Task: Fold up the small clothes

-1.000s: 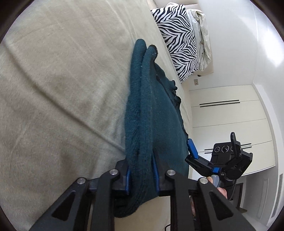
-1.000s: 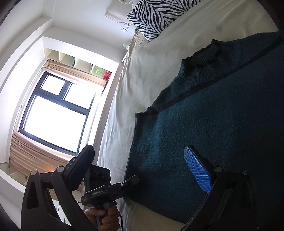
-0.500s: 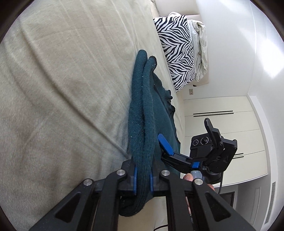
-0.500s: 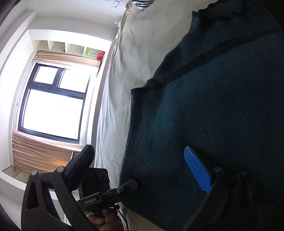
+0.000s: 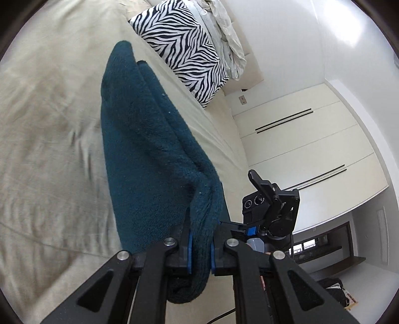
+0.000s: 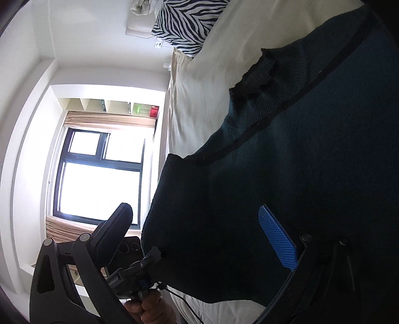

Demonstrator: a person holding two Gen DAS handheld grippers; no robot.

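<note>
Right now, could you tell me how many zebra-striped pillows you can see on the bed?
1. The zebra pillow lies at the head of the bed, beyond the sweater, beside crumpled pale bedding. More may be hidden under that bedding.

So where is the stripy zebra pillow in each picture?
Left wrist view: the zebra pillow is at the top, a little left of centre, beyond the teal sweater.
Right wrist view: it is at the top edge, near the centre, partly cut off.
Shared landmark: the beige bed, which the pillow rests on in both views.
</note>
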